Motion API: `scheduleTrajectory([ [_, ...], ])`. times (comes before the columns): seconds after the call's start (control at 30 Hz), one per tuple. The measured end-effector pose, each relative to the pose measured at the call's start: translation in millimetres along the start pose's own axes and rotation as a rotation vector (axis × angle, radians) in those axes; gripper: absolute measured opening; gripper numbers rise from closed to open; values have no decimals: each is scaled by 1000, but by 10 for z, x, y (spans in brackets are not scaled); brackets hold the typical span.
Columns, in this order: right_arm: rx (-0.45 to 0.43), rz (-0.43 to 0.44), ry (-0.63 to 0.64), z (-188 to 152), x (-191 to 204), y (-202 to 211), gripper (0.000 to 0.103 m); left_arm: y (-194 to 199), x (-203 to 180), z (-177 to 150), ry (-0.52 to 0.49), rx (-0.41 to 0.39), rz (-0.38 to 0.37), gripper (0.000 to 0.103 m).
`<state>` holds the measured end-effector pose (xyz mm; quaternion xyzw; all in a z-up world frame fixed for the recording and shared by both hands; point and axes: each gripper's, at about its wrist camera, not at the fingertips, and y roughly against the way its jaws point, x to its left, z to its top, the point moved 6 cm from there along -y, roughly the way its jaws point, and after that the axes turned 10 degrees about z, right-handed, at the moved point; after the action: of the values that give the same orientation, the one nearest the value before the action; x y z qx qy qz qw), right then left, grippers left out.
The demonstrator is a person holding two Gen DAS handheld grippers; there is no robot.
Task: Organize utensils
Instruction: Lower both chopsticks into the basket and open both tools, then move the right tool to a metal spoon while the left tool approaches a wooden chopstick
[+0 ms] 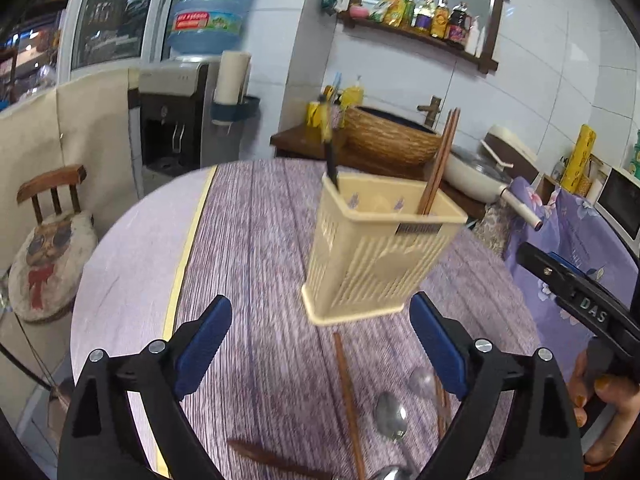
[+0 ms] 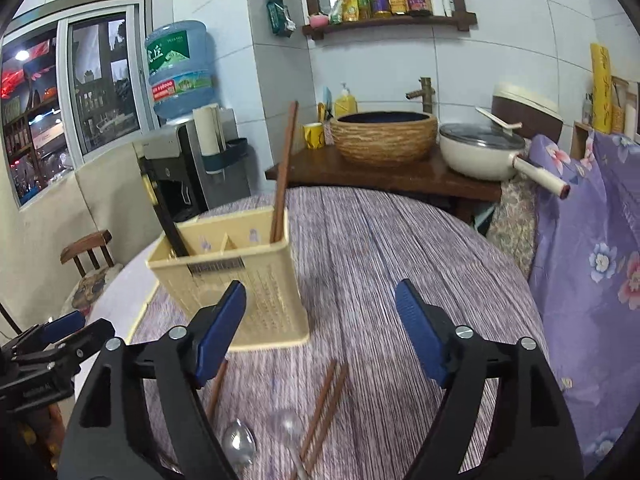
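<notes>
A cream plastic utensil holder (image 1: pixel 376 260) (image 2: pixel 236 276) stands upright on the round purple table (image 1: pixel 260 248) (image 2: pixel 380 248). It holds a pair of brown chopsticks (image 1: pixel 438 164) (image 2: pixel 285 172) and a black-handled utensil (image 1: pixel 330 148) (image 2: pixel 170 224). Loose brown chopsticks (image 1: pixel 349 400) (image 2: pixel 326 404) and two metal spoons (image 1: pixel 391 420) (image 2: pixel 239 446) lie on the table in front of the holder. My left gripper (image 1: pixel 320 348) is open and empty, just short of the holder. My right gripper (image 2: pixel 320 332) is open and empty, above the loose utensils.
A wooden side table with a woven basin (image 2: pixel 384 136) and a white pan (image 2: pixel 480 152) stands behind the table. A water dispenser (image 1: pixel 176 116) and a small chair (image 1: pixel 52 236) are at the left. Purple floral cloth (image 2: pixel 592 264) hangs at the right.
</notes>
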<state>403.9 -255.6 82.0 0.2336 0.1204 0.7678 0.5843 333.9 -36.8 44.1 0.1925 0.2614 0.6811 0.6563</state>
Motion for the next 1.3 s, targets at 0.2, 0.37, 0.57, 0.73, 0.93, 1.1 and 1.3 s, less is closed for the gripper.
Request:
scheduleTrajectory([
  [0.2, 54, -44, -23, -552, -139, 87, 88, -99, 139, -413, 10, 87, 20, 83],
  [0.37, 121, -59, -53, -924, -225, 69, 88, -180, 106, -635, -10, 150, 2, 59],
  [0.57, 162, -88, -63, -1192, -316, 97, 88, -317, -46, -784, -58, 201, -20, 43],
  [0.73, 188, -95, -75, -1269, -400, 108, 87, -453, -222, -813, -116, 231, -26, 40],
  [0.93, 206, -97, -56, -1246, -389, 76, 84, -730, -350, -819, -177, 269, 22, 36],
  [1.1, 220, -94, -66, -1253, -402, 48, 84, -881, -324, -844, -174, 297, 46, 35],
  [1.3, 242, -26, -33, -1235, -233, -74, 75, -930, -363, -799, -183, 299, 54, 32],
])
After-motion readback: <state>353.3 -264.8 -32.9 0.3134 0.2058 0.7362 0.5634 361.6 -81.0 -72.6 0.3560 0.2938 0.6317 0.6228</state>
